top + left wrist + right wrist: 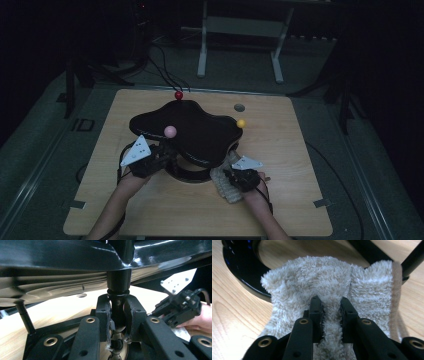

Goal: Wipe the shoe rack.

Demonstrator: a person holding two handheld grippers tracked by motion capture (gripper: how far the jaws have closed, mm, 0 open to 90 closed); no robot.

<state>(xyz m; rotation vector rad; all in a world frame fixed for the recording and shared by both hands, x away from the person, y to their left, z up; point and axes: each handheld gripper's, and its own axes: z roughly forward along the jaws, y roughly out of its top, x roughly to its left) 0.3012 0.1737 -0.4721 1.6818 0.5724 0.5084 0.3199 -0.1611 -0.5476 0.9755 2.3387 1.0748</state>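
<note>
right gripper (328,308) clamped on a ridge of fluffy beige towel (329,282), pads sunk into the pile on either side of a pinched fold. seen from its own camera: towel bunched and rumpled ahead of the jaws, a flat woven hem running down its right edge, a curved glossy black base ring (239,270) lying on the wood just behind it. seen from above: same right gripper (239,176) near the table's front edge, towel (223,184) lying on the wooden table (290,150) beside and under it, touching the front of the black stand

left gripper (117,322) closed around a thin black post (117,312) under the stand's top, pads pressing on both sides of it. from its own camera: broad glossy underside of the black tray (75,255) overhead, a thicker collar where the post meets it, a second slim leg (25,317) off at the left, and farther right the other gripper with its grey plate over a patch of towel. from above: left gripper (162,152) tucked under the left front lobe of the lobed black tray (195,130), post itself hidden there

further out, high view alone: pink ball (170,131) on the tray's left lobe, red ball (178,95) at its far edge, yellow ball (241,123) at its right tip, a small grey disc (239,107) on the wood beyond. forearms entering from the bottom edge
</note>
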